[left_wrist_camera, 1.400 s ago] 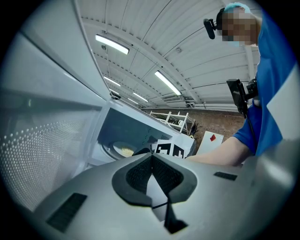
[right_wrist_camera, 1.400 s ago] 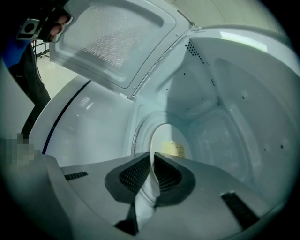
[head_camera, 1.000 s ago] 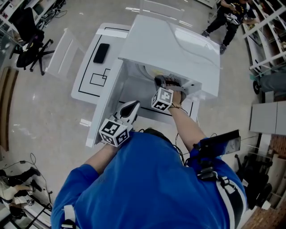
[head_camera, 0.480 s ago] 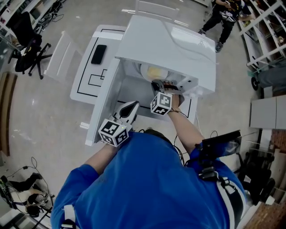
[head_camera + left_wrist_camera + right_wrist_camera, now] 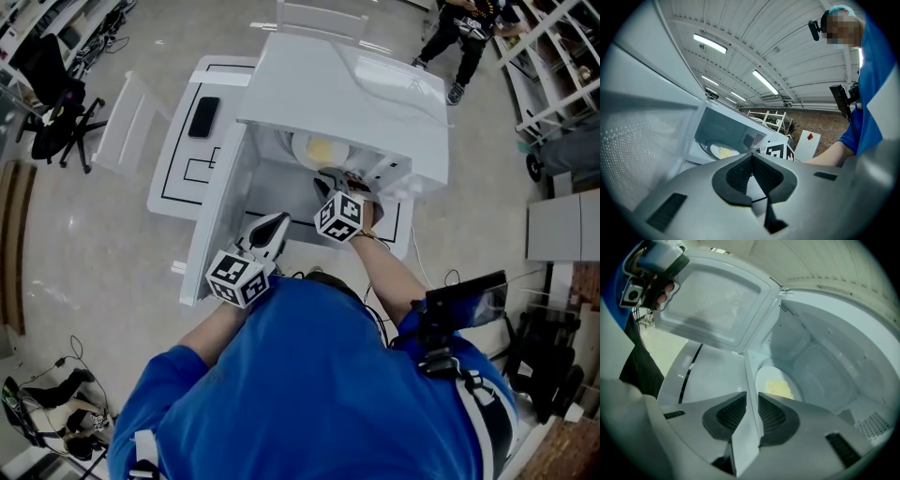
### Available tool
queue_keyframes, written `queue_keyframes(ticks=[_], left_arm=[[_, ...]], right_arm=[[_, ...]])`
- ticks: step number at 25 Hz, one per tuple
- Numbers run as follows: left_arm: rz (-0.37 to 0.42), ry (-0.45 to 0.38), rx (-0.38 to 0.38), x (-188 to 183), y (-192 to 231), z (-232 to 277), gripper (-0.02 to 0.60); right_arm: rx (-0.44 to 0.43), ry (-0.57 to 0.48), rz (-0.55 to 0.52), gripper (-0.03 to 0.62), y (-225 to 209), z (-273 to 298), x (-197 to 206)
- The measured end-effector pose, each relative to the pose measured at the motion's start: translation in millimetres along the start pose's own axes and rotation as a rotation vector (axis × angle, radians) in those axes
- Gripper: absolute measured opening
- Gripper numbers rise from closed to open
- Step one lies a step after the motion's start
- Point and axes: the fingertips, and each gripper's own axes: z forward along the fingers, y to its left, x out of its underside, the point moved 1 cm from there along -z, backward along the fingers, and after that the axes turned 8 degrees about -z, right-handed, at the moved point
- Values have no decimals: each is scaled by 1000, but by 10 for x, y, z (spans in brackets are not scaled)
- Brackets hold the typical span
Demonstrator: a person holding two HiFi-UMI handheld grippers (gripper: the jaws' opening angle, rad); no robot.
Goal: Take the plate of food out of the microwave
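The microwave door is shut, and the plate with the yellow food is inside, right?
Not quite. The door is open, swung out wide to the left, as the right gripper view shows. The plate with the yellow food does sit inside the microwave.

The microwave (image 5: 347, 94) stands on the table (image 5: 178, 183), its door (image 5: 220, 225) swung open to the left. The plate of food (image 5: 304, 148) lies inside the microwave. A phone (image 5: 202, 116) lies on the table near its far edge, left of the microwave.
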Motion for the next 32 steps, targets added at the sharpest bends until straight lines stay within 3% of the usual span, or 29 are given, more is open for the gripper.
queue_keyframes(ticks=[6, 11, 16, 19, 23, 32], left_arm=[[-2, 11, 5, 15, -7, -6, 9], [0, 17, 13, 22, -15, 7, 9], [-3, 20, 14, 18, 7, 1, 9], [-4, 22, 11, 14, 31, -9, 9], [-6, 21, 7, 7, 62, -21, 9], [-8, 30, -3, -5, 121, -21, 9]], right_arm=[[-67, -140, 525, 64, 11, -114, -6], [-130, -263, 1071, 64, 43, -72, 148], [-127, -450, 1599, 64, -98, -137, 261], [-135, -579, 1857, 73, -166, -121, 327], [-148, -657, 2028, 106, -184, -63, 370], [-133, -707, 2147, 106, -272, 40, 376]])
